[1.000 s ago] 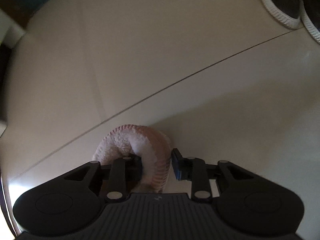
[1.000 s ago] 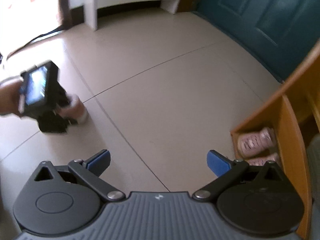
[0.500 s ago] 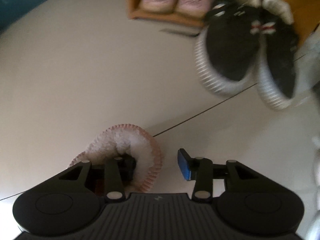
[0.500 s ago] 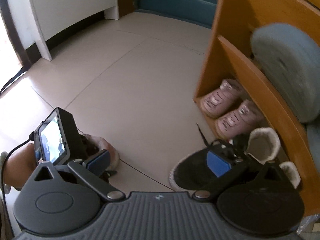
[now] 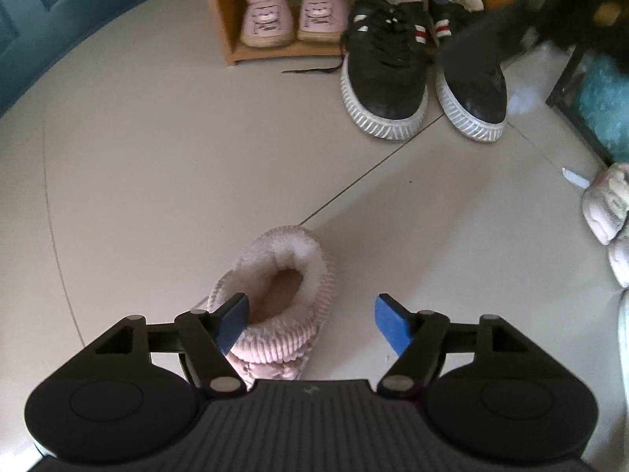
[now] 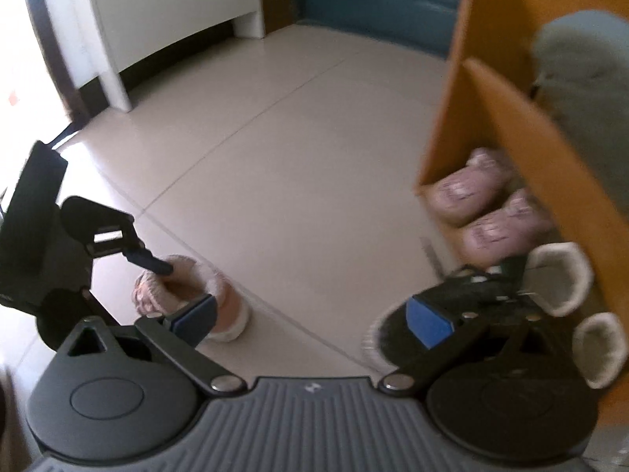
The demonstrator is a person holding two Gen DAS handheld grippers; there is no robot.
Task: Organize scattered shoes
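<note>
The shoe rack (image 5: 224, 39) stands at the far side of the tiled floor (image 5: 157, 165), with a pair of small pink boots (image 5: 293, 11) tucked into its bottom shelf. In front of it, toes pointing this way, sit the two black sneakers (image 5: 385, 78). They look the heaviest shoes here, with stiff ribbed rubber soles and soft padded collars, so the heel collar or the side wall near the laces looks like the sensible hold (one loose lace trails on the tiles and could snag).

Closer in, alone on the floor, is the fuzzy pink slipper (image 5: 279, 299): light, plush and squashy, likely to fold under the pads. Its knitted cuff is probably the firmest part to pinch.

The left gripper (image 5: 310, 324) hangs over that slipper with its jaws wide; they have just been opening. The slipper sits between them, nearer the left pad, but is not clamped.

The right gripper (image 6: 310, 322) is spread wide as well and holds nothing; it hovers above the black sneakers by the rack, one finger (image 6: 428, 324) over a toe.
</note>
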